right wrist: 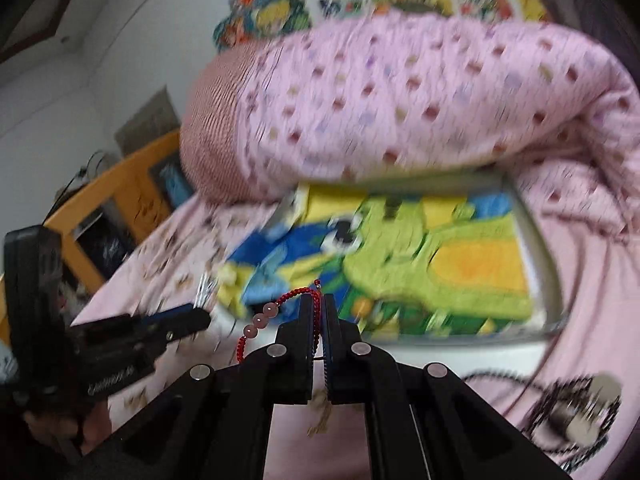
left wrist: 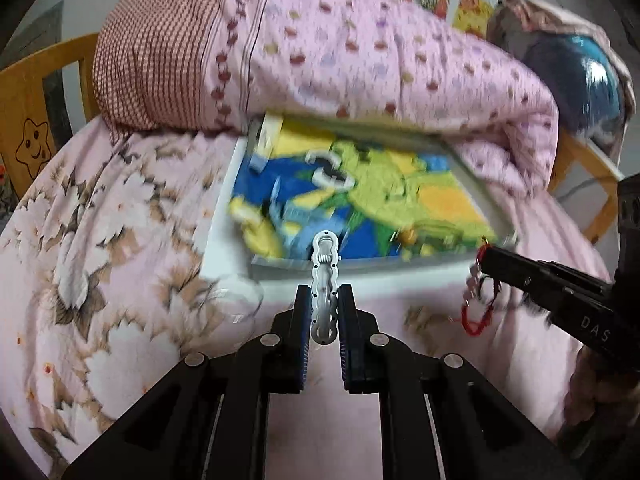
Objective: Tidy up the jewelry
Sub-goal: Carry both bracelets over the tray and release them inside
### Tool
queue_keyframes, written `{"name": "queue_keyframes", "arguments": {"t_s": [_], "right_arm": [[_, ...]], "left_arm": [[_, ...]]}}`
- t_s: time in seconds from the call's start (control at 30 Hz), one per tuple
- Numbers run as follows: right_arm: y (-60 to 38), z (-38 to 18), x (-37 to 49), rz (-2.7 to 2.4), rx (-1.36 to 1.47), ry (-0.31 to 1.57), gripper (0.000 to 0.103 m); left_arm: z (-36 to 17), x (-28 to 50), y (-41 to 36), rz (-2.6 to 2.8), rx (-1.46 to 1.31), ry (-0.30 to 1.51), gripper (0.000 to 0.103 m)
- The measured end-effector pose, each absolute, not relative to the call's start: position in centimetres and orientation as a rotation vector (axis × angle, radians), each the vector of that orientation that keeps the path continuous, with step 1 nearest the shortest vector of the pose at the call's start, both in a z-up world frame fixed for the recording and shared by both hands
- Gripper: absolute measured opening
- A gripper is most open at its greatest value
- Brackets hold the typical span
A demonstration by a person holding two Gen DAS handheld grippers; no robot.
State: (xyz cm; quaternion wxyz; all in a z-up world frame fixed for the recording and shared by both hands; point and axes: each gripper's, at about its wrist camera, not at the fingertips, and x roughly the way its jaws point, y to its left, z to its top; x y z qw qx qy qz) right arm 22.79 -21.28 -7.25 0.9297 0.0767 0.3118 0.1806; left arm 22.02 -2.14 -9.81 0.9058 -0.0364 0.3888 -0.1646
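1. Up close in the left wrist view, the left tool [left wrist: 324,300] is clamped on a silver clip [left wrist: 325,280], which stands between the two fingers [left wrist: 302,320] and sticks out past their tips.
2. Beyond the clip lies a white tray [left wrist: 224,208] on the bed [left wrist: 100,240], lined with a bright cartoon picture [left wrist: 360,200]; it is blurred.
3. At the right of that view the right tool [left wrist: 486,258] pinches a red bracelet [left wrist: 476,304], which hangs below its tip above the sheet, near the tray's near edge.
4. A pink quilt [left wrist: 360,60] is heaped behind the tray, over its far edge.
5. Next, in the right wrist view, the right tool [right wrist: 319,300] is nearly together, gripping the bracelet [right wrist: 264,314]; the red cord runs between the pads and loops out to the left with three pale beads [right wrist: 260,320].
6. The tray [right wrist: 540,240] sits just ahead of that tool.
7. The left tool [right wrist: 204,314] shows at the left, its tip beside the tray's corner; the clip there is a blur.
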Motion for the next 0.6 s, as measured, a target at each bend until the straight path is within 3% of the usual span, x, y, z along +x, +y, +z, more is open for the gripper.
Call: {"name": "queue_keyframes", "arguments": {"t_s": [0.23,0.6], "right_arm": [[-23.9,-9.0,25.7,0.226,0.24,0.673,0.004],[-27.3,-11.8,27.8,0.102,0.334,0.754,0.005]], "left_arm": [[-8.6,24.7,-4.5,-0.381,-0.135,0.731,0.01],[-11.8,28.9,-7.0,-0.471,-0.183,0.864,0.01]]}}
